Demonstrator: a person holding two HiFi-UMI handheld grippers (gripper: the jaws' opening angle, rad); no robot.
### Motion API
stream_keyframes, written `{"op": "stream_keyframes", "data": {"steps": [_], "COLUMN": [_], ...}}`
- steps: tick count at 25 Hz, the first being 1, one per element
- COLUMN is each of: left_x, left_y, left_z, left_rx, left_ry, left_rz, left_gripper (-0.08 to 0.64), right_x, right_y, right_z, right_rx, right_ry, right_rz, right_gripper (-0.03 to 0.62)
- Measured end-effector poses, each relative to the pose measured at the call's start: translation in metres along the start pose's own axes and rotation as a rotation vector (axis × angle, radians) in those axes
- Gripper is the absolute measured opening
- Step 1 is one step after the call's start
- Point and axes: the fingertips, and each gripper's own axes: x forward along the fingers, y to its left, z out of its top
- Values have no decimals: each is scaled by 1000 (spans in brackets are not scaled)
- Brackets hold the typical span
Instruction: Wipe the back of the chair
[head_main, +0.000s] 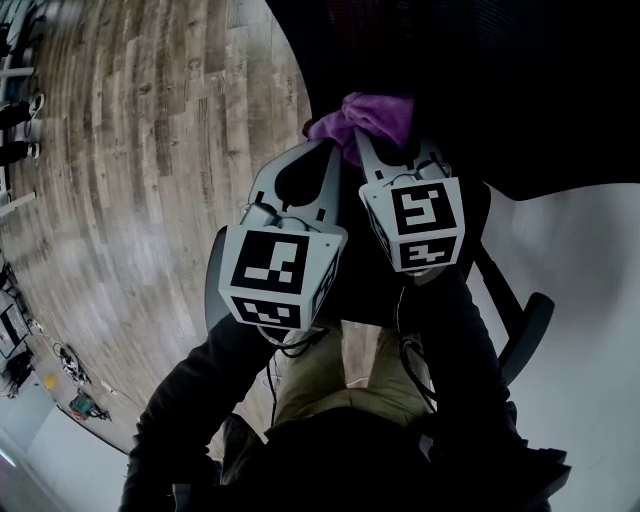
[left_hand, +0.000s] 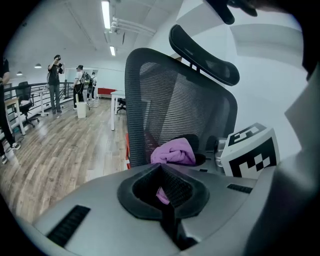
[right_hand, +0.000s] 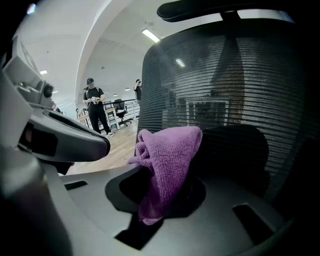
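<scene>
Head view: the two grippers sit side by side with their tips close together. The left gripper is just beside the right gripper, and each carries one marker cube. One purple cloth is bunched at the right gripper's tips and lies against the dark chair back, which fills the top of the view. One armrest juts out at lower right. Open wooden floor spreads wide to the left of the chair's edge.

Left gripper view: the left gripper's jaws are clenched tip to tip with nothing pinched between them. A sliver of purple shows through the opening behind the tips. The cloth rests low on the mesh back, near its left edge and below the single curved headrest. To the left the floor runs clear to three people standing far off and a white table.

Right gripper view: the right gripper is grasping the cloth, which stands up out of the closed jaws and touches the mesh. The chair back takes up the whole right side. The left gripper is at left, with its tip near the cloth but clear of it. Two people stand in the distance past the chair's left edge.
</scene>
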Motion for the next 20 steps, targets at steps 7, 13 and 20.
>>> {"op": "stream_keyframes", "data": {"steps": [7,13,20], "left_x": [5,12,20], "left_y": [-13,-32,-53], "left_z": [4,2,3], "left_rx": [13,28,49], "left_ry": [5,12,19], "left_rz": [-16,-35,-54], "left_gripper": [0,0,0], "right_x": [-10,-23,-38], "right_y": [-13,-26,-44], "right_z": [-2,-9,-17], "right_rx": [9,20,38], "right_ry": [0,-4,-7], "right_rz": [-19,-34,-56], "right_gripper": [67,67,67]}}
